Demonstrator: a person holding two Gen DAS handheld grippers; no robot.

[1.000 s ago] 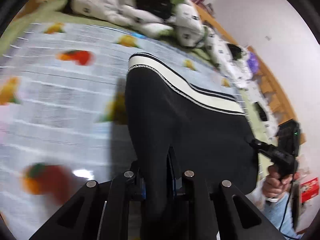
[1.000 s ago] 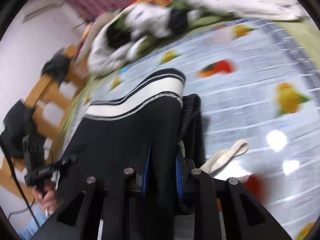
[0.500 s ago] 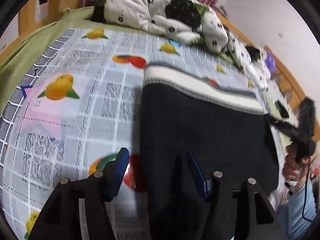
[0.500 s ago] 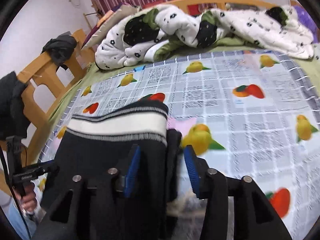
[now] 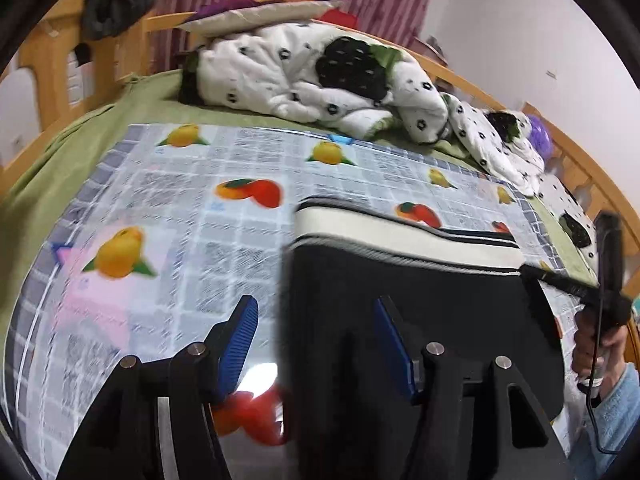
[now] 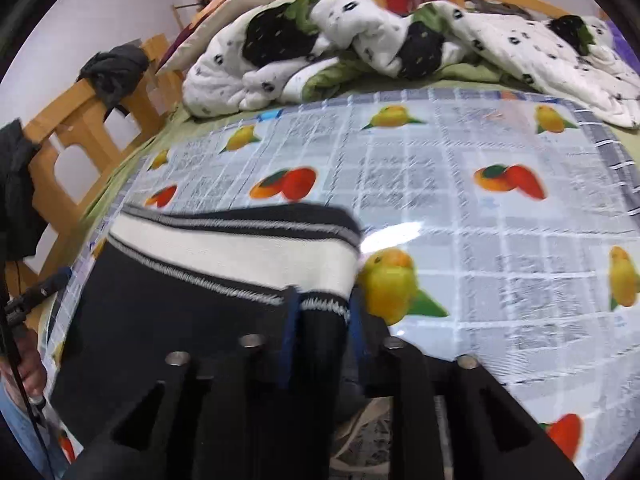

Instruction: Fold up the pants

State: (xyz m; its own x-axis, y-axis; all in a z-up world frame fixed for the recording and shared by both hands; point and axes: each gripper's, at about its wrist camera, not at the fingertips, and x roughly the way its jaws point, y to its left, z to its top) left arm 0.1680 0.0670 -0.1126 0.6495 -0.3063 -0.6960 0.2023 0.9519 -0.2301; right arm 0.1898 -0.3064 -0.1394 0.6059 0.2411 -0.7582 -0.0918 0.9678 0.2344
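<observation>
Black pants [image 5: 432,304] with a white and black striped waistband [image 5: 400,232] lie folded on the fruit-print mat. My left gripper [image 5: 316,332] is open, its blue pads on either side of the pants' left edge. In the right wrist view the pants [image 6: 180,312] lie low and left, waistband [image 6: 240,248] on top. My right gripper [image 6: 320,312] is shut on the pants' right edge, just below the waistband. The right gripper also shows in the left wrist view [image 5: 560,284], at the pants' far edge.
The fruit-print mat [image 5: 180,208] covers a green sheet on a wooden-framed bed. A crumpled white quilt [image 5: 312,72] lies at the back. A wooden rail [image 6: 84,128] with dark clothes on it runs along the left. A white cord [image 6: 360,420] lies under my right gripper.
My left gripper let go of the pants and opened wide. The pants went down flat onto the mat. My right gripper opened half a second ago and has closed on the pants' edge again.
</observation>
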